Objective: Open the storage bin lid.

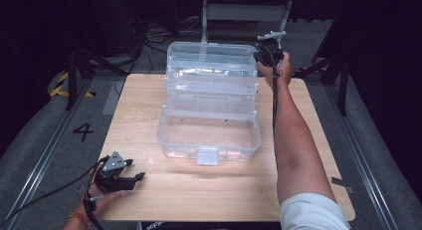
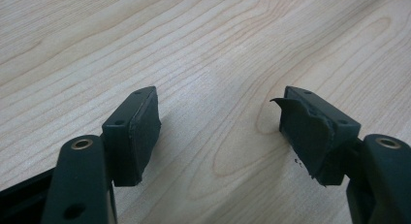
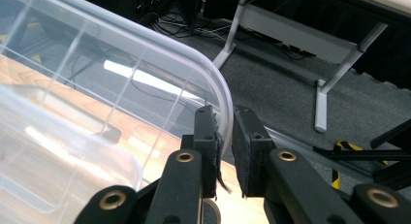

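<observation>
A clear plastic storage box (image 1: 211,103) is seen standing open in the middle of the wooden bench (image 1: 308,120), its tiered trays stepped back and up toward the far edge and its raised lid (image 1: 211,53) at the top rear. The deep bottom compartment is turned toward the person, with a small latch tab (image 1: 207,155) at its front wall.

The right claw (image 1: 262,53) is held at the far right corner of the lid by an arm stretched across the bench's right side. In the right gripper view, the rounded rim of the lid (image 3: 213,83) is pinched between the two black jaws of the right claw (image 3: 225,122), which are drawn narrow around the thin plastic edge. Dark floor, cables and a grey frame leg (image 3: 322,95) are seen beyond the lid.

The left claw (image 1: 139,176) is rested low at the near left corner of the bench, well apart from the box. In the left gripper view, the left claw (image 2: 220,120) is seen with jaws standing wide apart over bare wood, with nothing between them. The pad (image 2: 310,132) on one jaw is shown torn and curling at its edge.
</observation>
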A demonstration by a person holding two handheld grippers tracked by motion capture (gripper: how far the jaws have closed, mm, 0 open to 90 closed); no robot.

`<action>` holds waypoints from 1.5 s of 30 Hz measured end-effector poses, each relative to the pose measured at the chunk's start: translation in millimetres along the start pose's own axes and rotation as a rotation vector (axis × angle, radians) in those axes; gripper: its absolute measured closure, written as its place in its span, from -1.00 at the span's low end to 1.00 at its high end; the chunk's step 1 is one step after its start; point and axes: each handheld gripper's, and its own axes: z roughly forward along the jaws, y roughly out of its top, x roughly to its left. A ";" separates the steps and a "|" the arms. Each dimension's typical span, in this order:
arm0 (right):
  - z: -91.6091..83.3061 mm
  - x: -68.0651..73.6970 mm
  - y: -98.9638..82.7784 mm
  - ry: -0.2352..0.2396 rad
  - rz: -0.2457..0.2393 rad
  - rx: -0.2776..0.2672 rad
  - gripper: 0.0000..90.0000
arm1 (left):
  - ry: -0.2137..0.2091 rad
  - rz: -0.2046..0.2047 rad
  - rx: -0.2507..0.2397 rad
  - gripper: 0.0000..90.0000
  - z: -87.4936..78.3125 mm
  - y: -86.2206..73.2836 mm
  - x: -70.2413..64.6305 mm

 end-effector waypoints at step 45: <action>-56.4 6.2 -23.5 0.067 -0.081 -0.046 0.85 | 0.001 -0.008 -0.004 -0.31 0.6 -0.7 -0.7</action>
